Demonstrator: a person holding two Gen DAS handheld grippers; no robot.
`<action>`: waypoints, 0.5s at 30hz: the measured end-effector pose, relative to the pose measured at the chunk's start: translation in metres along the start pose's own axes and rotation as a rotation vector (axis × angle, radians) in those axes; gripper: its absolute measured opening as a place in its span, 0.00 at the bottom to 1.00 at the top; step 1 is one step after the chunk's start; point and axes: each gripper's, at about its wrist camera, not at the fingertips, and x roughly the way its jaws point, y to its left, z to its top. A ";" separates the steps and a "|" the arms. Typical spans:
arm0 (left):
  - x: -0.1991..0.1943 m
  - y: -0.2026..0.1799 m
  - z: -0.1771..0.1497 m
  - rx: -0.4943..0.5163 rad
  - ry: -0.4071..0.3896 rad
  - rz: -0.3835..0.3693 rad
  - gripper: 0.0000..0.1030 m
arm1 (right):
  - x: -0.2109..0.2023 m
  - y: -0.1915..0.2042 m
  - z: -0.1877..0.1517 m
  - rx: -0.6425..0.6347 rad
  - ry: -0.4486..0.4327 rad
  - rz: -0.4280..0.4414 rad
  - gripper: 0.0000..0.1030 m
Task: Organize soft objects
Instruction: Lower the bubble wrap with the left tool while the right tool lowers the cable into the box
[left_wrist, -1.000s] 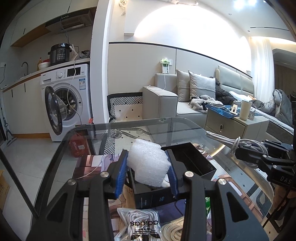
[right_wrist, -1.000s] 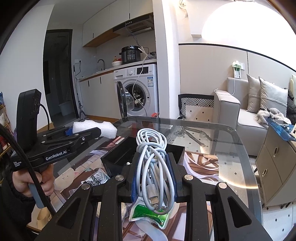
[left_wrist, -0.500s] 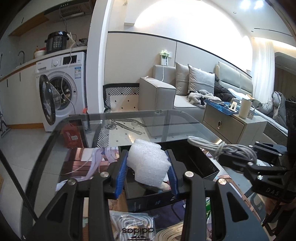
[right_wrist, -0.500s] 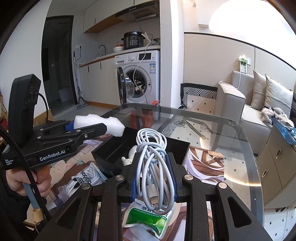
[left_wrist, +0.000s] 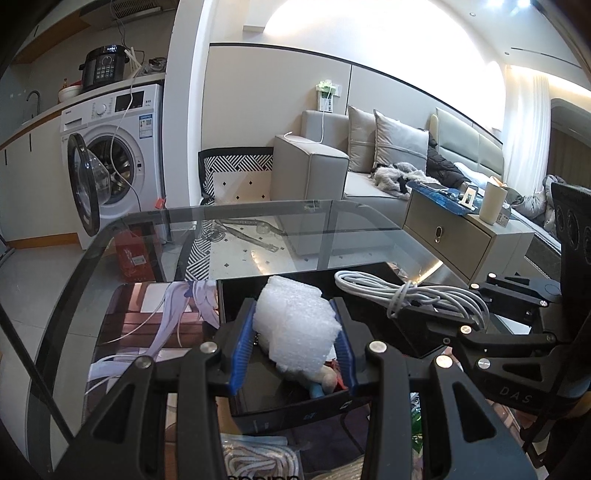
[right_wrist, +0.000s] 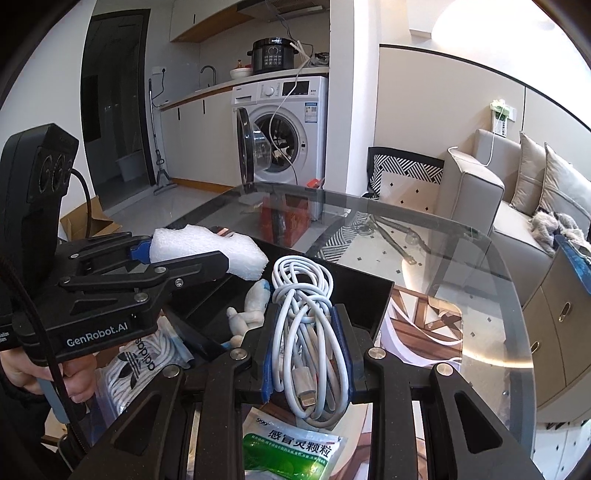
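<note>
White foam (left_wrist: 295, 325) pinched in left gripper (left_wrist: 291, 350), cable (right_wrist: 314, 332) pinched in right gripper (right_wrist: 308, 354), above box rim (right_wrist: 384, 295)

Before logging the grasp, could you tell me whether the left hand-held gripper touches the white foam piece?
Touching: the left wrist view shows the left hand-held gripper pads pressing the foam piece.

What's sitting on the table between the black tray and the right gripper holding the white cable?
A green and white sachet lies on the glass table, between the black tray and the right gripper; the right wrist view shows it.
</note>
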 end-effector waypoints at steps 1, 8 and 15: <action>0.002 0.000 0.000 0.001 0.005 0.000 0.37 | 0.003 -0.001 0.001 -0.001 0.005 0.002 0.26; 0.013 0.000 -0.005 -0.004 0.031 0.000 0.37 | 0.019 -0.008 0.002 0.000 0.024 0.009 0.26; 0.021 0.004 -0.009 -0.014 0.060 0.006 0.38 | 0.026 -0.008 0.003 -0.012 0.005 -0.021 0.37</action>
